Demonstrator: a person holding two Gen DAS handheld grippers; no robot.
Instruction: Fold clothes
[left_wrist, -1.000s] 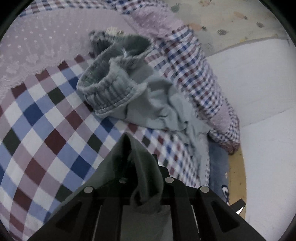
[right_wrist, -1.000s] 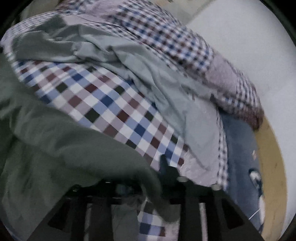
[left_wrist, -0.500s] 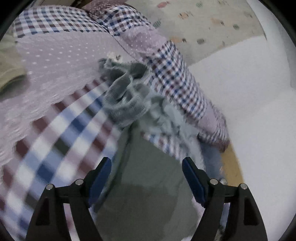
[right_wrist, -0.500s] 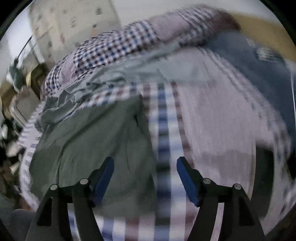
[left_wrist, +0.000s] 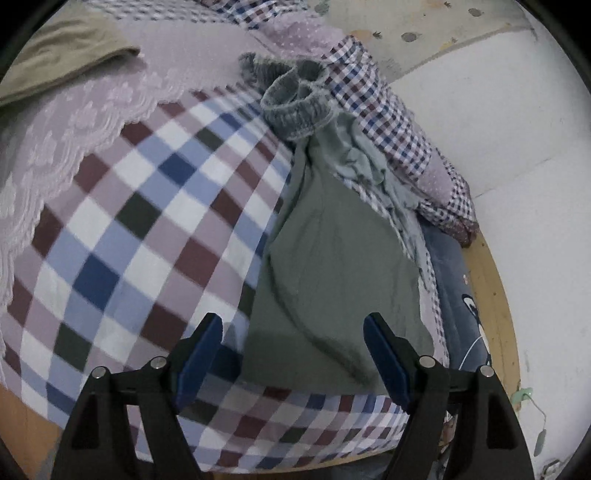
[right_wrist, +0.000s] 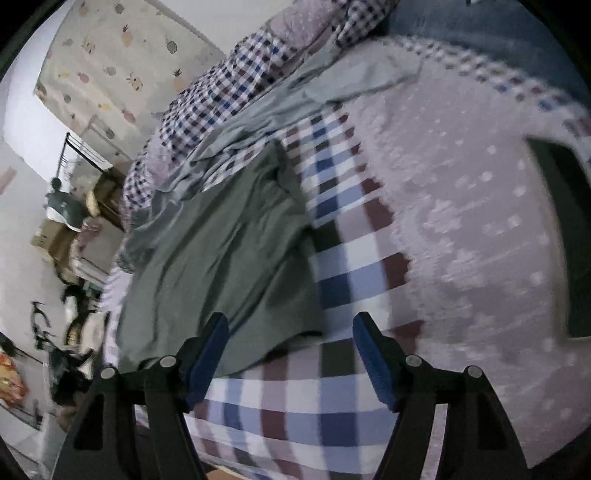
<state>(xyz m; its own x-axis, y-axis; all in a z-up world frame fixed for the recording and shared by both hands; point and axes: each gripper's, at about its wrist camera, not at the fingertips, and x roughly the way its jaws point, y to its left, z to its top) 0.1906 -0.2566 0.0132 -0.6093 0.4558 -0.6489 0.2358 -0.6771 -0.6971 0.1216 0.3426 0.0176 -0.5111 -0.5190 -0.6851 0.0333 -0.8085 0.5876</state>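
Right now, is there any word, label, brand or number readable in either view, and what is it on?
None can be read.
The blue blanket carries a cartoon print, no letters.
The wall sheet shows fruit pictures only.
The boxes beside the bed are too blurred to read.

Matt green cloth garment (left_wrist: 332, 258) lies on a checked woven bedspread (left_wrist: 129, 229) with lace trim.

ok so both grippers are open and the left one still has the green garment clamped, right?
Not quite. Both are open, but the left gripper holds nothing: in the left wrist view the green garment lies flat on the checked bedspread between its spread fingers. The right gripper is empty too.
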